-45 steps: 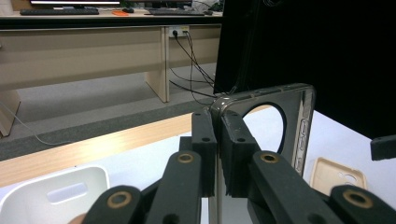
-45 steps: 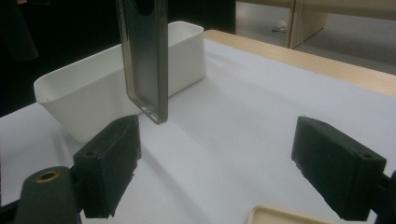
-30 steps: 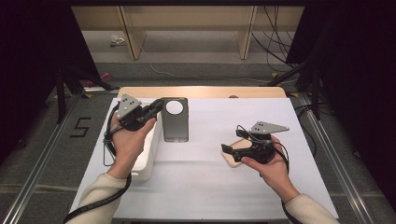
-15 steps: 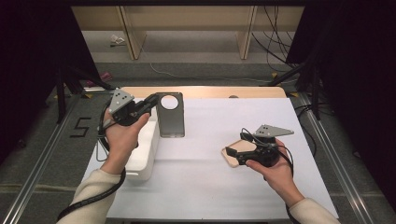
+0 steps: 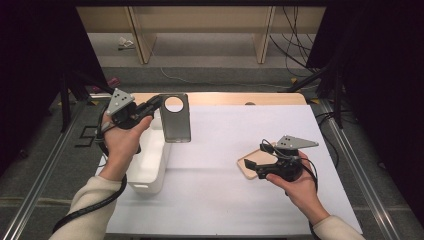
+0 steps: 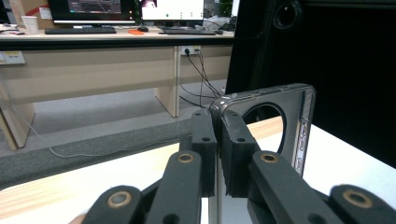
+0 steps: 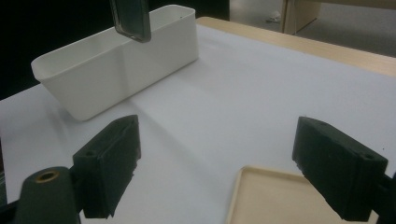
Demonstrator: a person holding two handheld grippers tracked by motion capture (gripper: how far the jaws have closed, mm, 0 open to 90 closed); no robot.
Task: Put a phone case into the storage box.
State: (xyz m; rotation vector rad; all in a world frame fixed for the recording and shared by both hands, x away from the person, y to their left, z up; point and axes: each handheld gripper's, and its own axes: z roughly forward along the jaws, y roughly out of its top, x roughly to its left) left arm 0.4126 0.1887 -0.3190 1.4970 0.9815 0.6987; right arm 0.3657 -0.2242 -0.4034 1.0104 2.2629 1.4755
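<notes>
A dark see-through phone case (image 5: 176, 125) with a round camera hole hangs upright above the table, and my left gripper (image 5: 159, 102) is shut on its upper corner. The left gripper view shows the pads (image 6: 205, 140) pinching the rim of the case (image 6: 299, 121). The case's lower end (image 7: 130, 18) hovers over the far end of a white bin (image 7: 116, 60). My right gripper (image 5: 256, 156) stands open low over a flat beige tray-like piece (image 5: 241, 162), its jaws wide apart on either side of the piece's corner (image 7: 271, 196) and not touching it.
The white bin (image 5: 150, 165) lies along the left edge of the white table sheet (image 5: 215, 200). A wooden table edge (image 5: 225, 98) runs along the far side. Desk legs and cables are on the floor beyond.
My left gripper has carried the phone case a little up and to the left, toward the bin's far end. The right gripper has hardly moved and stays open.
</notes>
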